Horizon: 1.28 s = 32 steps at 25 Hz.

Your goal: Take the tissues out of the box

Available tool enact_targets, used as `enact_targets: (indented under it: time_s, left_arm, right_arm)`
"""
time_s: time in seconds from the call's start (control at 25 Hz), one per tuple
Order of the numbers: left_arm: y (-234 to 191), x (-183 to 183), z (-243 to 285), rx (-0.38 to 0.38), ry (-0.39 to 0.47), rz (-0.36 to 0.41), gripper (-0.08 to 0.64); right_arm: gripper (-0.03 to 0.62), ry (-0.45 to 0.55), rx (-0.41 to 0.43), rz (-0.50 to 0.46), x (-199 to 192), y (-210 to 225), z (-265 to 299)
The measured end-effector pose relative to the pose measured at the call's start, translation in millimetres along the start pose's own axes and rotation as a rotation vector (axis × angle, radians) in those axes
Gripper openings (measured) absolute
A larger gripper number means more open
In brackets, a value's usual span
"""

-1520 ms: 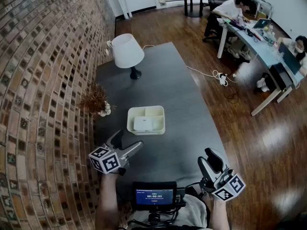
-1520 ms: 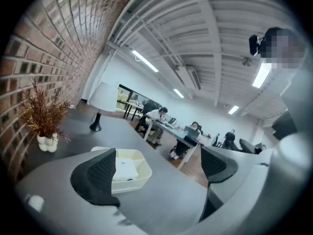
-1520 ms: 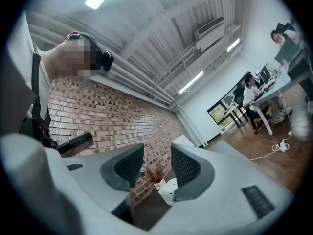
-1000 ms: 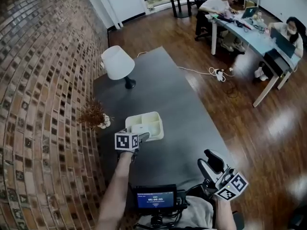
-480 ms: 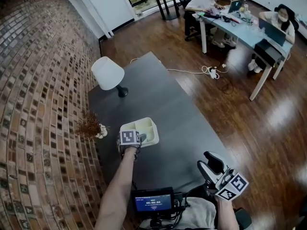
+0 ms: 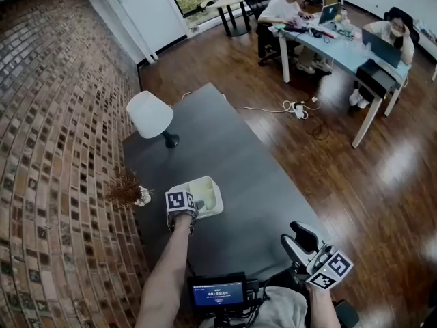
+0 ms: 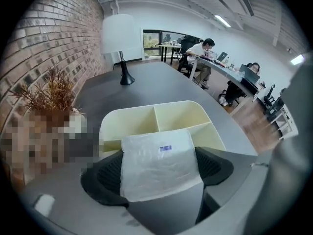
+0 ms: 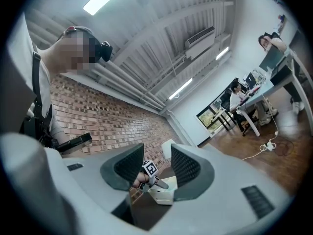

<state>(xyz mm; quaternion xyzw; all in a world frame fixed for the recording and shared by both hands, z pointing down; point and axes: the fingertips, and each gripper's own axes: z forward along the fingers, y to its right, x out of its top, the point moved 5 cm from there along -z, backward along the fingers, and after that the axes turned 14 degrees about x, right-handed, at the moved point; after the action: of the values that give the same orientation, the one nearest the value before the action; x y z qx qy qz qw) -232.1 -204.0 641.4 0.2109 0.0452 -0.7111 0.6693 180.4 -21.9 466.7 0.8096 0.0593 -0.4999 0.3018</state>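
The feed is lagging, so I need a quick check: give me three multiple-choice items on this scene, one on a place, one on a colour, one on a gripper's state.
1. Where is the white plastic-wrapped tissue pack?
A) on the wooden floor
B) between the jaws of the left gripper
C) against the brick wall

2. What colour is the table lamp's shade?
A) red
B) white
C) black

3. The jaws of the right gripper are:
A) apart and empty
B) shut on the pack
C) shut on a cable

Answers:
1 B: the left gripper's closing jaws press the pack's sides over the cream plastic divided box.
2 B: the shade shows plain white.
3 A: nothing sits between its pads.
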Motion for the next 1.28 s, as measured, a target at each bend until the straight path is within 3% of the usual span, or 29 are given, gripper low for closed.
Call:
enact_targets:
  time_s: [0.2,0.6,0.88,1.04,1.28]
  left_arm:
    - [0,0,-5,-0.046,0.017,-0.065,0.440]
    - [-3,0,-22,-0.249,0.058,-0.286,0.436]
    - [-33,-9,-80,-0.405,0.230,-0.393,0.436]
    - [-53,-15,-137,-0.576,0.389,-0.489,0.436]
    - [-65,-35,-219,-0.954,0.656,-0.657,0.436]
  right_arm:
    - [0.187,-0.007,0.014,0.009,-2,-2,4]
    - [0.176,-0.012,0.037,0.010,-3,-3,13]
    - [0.176,-0.038,0.071,0.008,1,-3,24]
    - [0.173,-0.054,0.093,0.012,-5,-13,37]
    - [0.173,-0.096,0.167,-0.002,0,-21,62]
